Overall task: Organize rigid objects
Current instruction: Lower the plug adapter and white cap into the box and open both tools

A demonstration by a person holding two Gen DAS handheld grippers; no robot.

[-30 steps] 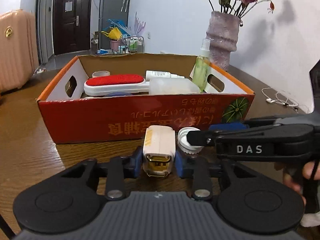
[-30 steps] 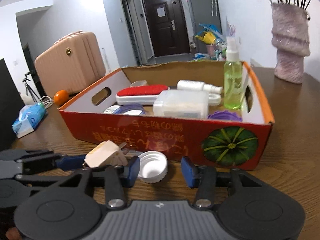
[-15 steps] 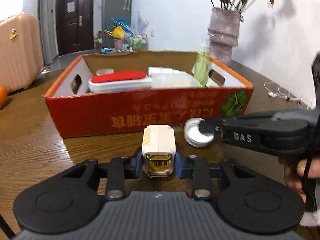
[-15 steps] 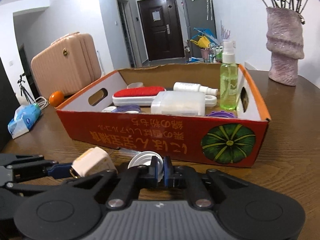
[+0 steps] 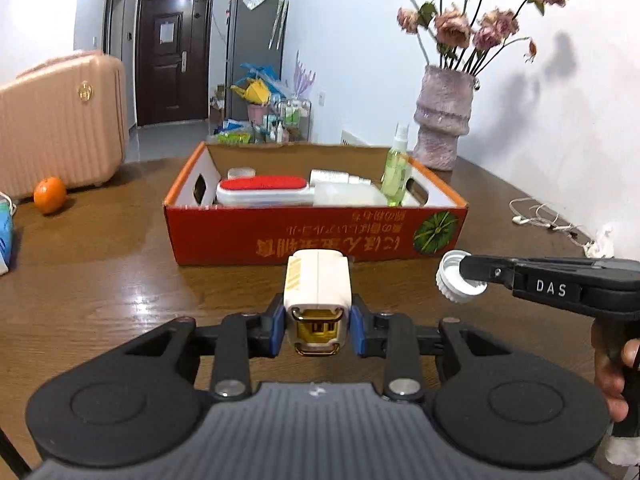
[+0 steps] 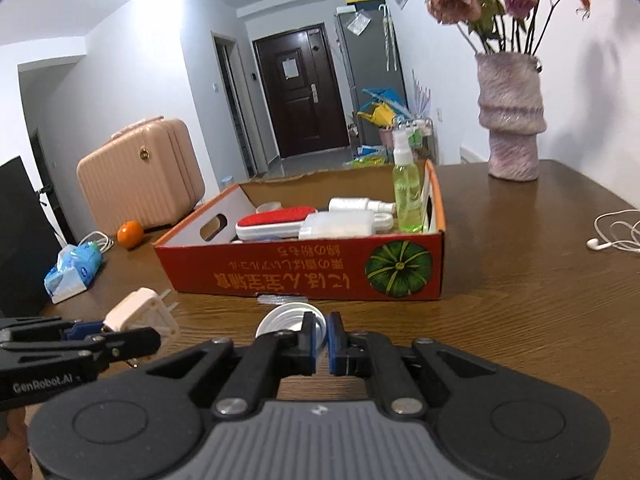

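My left gripper is shut on a cream plug adapter, held above the table in front of the red cardboard box. The same adapter shows at lower left of the right wrist view, prongs pointing toward the box. My right gripper is shut on the rim of a white ribbed cap; in the left wrist view that cap hangs lifted at the right. The box holds a red-topped lint brush, a white case, a white bottle and a green spray bottle.
A pink vase of dried flowers stands behind the box on the right. White earphones lie at the table's right edge. An orange, a tissue pack and a pink suitcase are on the left. A person's hand holds the right gripper.
The right gripper closed on the white cap and lifted it off the table. Both grippers pulled back and rose, so the box looks farther away. The left kept its hold on the adapter.
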